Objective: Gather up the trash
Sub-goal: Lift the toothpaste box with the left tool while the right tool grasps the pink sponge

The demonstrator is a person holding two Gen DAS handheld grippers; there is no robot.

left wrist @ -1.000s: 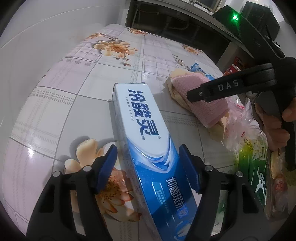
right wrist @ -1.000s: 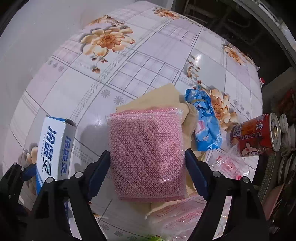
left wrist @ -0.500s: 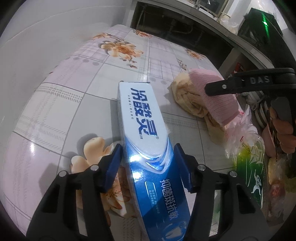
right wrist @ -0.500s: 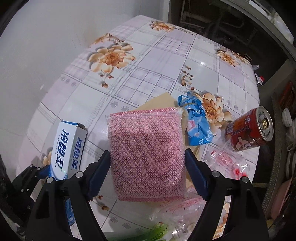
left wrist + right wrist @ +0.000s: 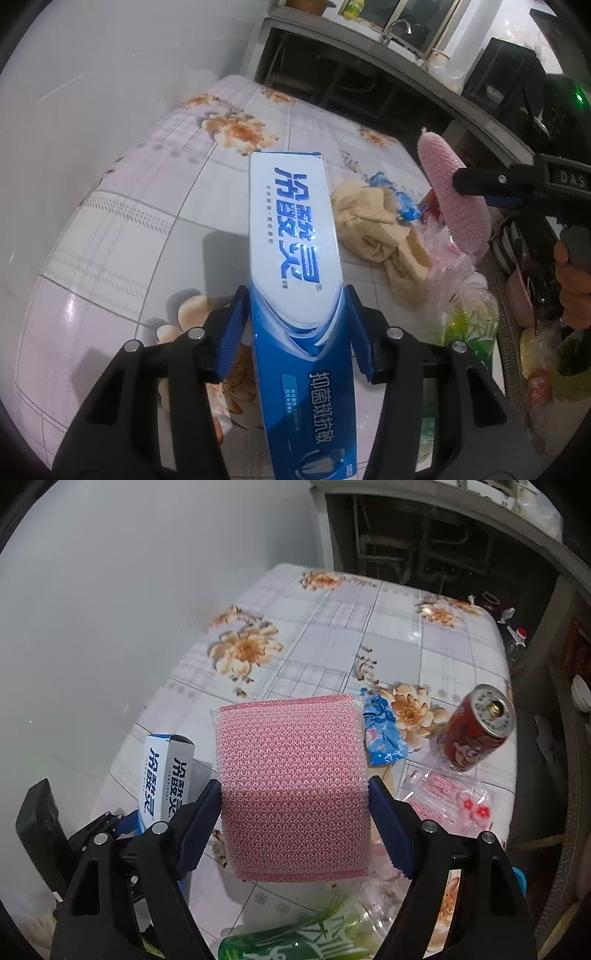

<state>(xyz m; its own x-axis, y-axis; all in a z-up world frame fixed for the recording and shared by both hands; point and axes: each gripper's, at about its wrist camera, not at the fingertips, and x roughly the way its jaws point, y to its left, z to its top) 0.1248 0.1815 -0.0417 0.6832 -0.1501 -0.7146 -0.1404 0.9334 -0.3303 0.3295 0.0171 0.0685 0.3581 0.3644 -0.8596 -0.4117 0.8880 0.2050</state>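
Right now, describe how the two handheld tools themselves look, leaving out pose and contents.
Both match: black plastic arms with silver rivets and blue ribbed pads. The left tool shows this close up. The right tool does too; seen from the left camera, its side bears white "DAS" lettering, with a green light glowing behind it. Bare fingers grip its handle; no sleeve or cable is visible.

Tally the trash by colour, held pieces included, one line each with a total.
Blue: 2, toothpaste box and crumpled wrapper
Pink: 1, mesh scrubbing pad
Red: 1, drink can
Tan: 1, crumpled paper
Green: 1, plastic bottle
Clear: 1, red-printed bag
Total: 7
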